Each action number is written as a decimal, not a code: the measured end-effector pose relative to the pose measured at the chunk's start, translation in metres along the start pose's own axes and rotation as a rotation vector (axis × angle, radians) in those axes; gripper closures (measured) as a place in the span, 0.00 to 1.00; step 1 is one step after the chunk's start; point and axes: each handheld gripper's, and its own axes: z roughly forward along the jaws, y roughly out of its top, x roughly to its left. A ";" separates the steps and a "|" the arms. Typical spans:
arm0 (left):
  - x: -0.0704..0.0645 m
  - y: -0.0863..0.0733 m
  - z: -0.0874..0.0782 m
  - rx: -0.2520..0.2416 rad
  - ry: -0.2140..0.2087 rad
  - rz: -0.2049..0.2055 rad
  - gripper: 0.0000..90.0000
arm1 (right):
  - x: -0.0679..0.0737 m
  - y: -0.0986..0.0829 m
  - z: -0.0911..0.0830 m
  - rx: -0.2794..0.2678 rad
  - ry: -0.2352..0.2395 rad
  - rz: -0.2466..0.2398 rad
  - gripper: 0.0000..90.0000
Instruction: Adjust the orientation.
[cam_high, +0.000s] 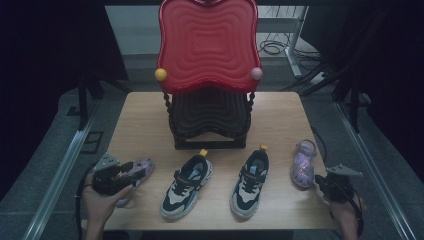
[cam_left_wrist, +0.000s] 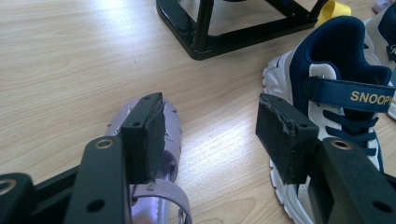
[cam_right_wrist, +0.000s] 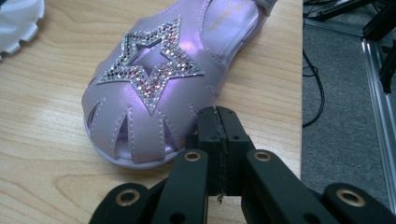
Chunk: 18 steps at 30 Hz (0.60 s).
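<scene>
Two purple sandals lie on the wooden table (cam_high: 140, 115), one at the front left (cam_high: 143, 166) and one at the front right (cam_high: 303, 165). My left gripper (cam_high: 125, 172) hovers over the left sandal's heel end. In the left gripper view it (cam_left_wrist: 210, 116) stands open, one jaw above the sandal (cam_left_wrist: 175, 135), the other beside a navy and white sneaker (cam_left_wrist: 336, 84). My right gripper (cam_high: 319, 182) sits just off the right sandal's toe. In the right gripper view its jaws (cam_right_wrist: 219, 116) are shut with nothing between them, right at the toe edge of the star-decorated sandal (cam_right_wrist: 154, 79).
Two navy and white sneakers (cam_high: 187, 185) (cam_high: 250, 182) stand side by side at the table's front middle. A red two-tier rack (cam_high: 210, 75) with a black frame (cam_left_wrist: 210, 37) rises at the back centre. The table's right edge and the floor with cables (cam_right_wrist: 322, 93) are close to the right gripper.
</scene>
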 end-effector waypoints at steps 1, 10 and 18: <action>0.000 0.000 0.000 0.003 -0.004 -0.002 0.47 | 0.001 0.000 0.000 0.001 0.000 -0.003 0.99; 0.002 -0.001 0.000 0.011 -0.018 -0.012 0.46 | 0.004 0.002 0.000 0.006 0.005 -0.017 0.99; 0.003 -0.002 -0.001 0.014 -0.009 -0.014 0.46 | 0.009 0.004 -0.001 0.000 0.020 -0.028 0.99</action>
